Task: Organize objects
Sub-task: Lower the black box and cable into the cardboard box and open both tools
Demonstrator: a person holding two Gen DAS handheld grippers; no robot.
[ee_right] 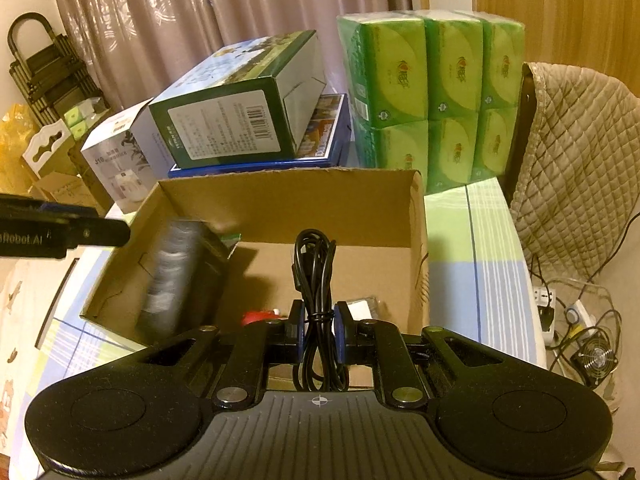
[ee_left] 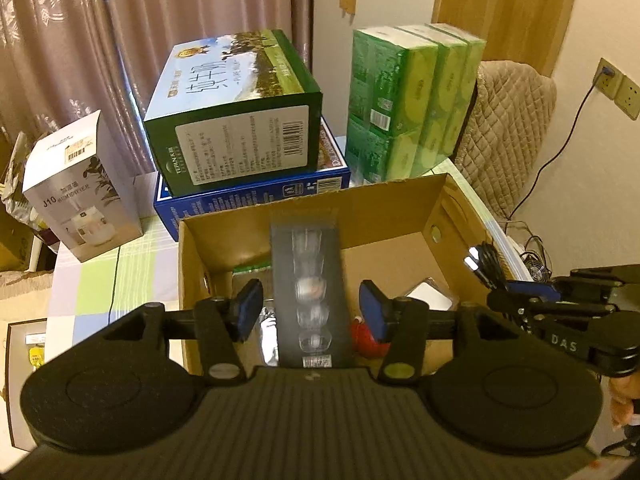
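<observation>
Over the cardboard box near the desk's front edge: right gripper clamped on limp, light coiled cable at its tie; left gripper spread wide around rigid black glassware pack, likely fragile.

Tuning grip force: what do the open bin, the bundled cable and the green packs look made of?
Open bin: corrugated cardboard, matte brown, with a ragged cut top edge. Bundled cable in the right gripper: black, glossy rubber or plastic jacket, cinched by a thin tie. Green packs: probably soft tissue bundles in shiny plastic film; glare and wrinkles show on the wrap.
</observation>
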